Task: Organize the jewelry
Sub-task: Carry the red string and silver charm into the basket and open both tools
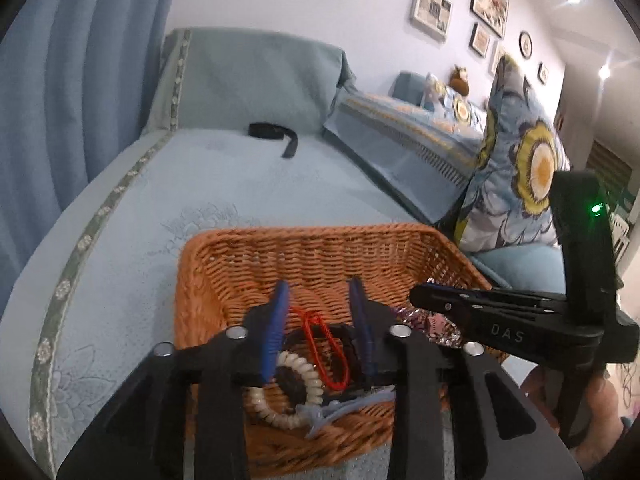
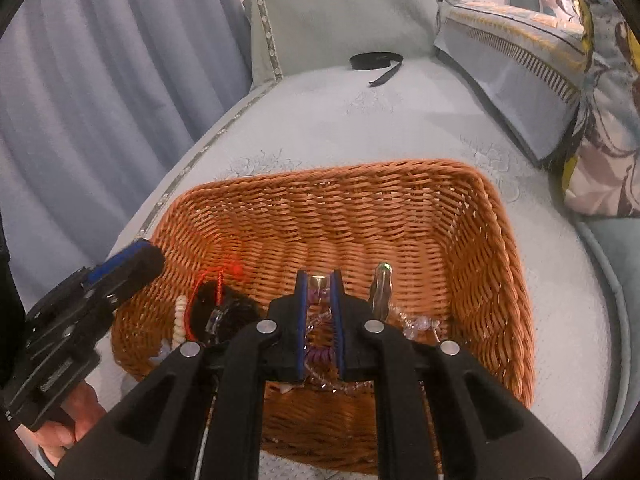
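Observation:
An orange wicker basket [image 1: 224,264] [image 2: 500,248] sits on a pale blue cover. In it lie a red cord bracelet [image 1: 326,354] [image 2: 218,280] on a black item [image 2: 228,312], a beige spiral band [image 1: 298,380] [image 2: 180,320], a blue hair clip [image 1: 336,404], a silver clip [image 2: 382,288] and clear beads [image 2: 420,324]. My left gripper [image 1: 320,296] [image 2: 132,264] hangs open over the red cord with nothing pressed between its pads. My right gripper [image 2: 319,280] [image 1: 418,298] is shut on a purple beaded piece [image 2: 320,354] with a gold end, low inside the basket.
A black strap [image 1: 272,132] [image 2: 376,60] lies at the far end of the cover near the backrest. Flowered cushions [image 1: 520,168] [image 2: 600,152] stand to the right. Blue curtains [image 1: 80,80] hang on the left. A hand [image 2: 84,416] holds the left gripper.

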Demonstrator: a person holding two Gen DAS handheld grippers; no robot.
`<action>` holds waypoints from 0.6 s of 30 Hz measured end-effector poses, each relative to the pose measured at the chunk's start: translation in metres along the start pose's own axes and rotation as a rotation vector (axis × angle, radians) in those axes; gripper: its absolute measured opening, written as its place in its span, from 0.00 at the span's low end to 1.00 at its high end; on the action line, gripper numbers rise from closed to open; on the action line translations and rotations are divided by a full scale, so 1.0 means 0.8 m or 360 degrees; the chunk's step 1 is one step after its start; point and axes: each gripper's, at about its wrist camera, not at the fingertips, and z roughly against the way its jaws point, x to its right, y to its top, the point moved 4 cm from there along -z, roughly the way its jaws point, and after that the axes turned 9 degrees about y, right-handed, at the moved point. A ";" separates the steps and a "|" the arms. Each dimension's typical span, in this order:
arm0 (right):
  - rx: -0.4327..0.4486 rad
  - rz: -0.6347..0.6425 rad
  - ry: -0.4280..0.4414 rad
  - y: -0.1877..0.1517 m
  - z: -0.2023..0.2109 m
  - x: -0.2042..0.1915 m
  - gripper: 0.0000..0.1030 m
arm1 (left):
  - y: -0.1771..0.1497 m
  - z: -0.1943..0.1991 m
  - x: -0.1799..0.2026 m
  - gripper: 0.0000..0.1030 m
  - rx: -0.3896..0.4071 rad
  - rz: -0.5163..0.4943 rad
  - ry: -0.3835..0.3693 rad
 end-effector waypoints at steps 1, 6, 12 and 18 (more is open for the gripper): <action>0.0002 -0.0011 0.0003 -0.001 0.006 0.000 0.14 | 0.000 0.007 -0.002 0.32 0.0003 0.0015 -0.0015; 0.0068 -0.0061 0.0055 -0.012 0.048 -0.006 0.29 | -0.002 0.063 -0.008 0.44 0.0084 0.0054 -0.0044; 0.0133 -0.0053 0.0092 -0.060 0.101 -0.032 0.30 | -0.023 0.136 -0.009 0.53 0.0175 0.0077 -0.0032; 0.0308 0.0093 -0.0028 -0.114 0.151 -0.066 0.55 | -0.062 0.198 0.005 0.63 0.0299 0.0054 0.0088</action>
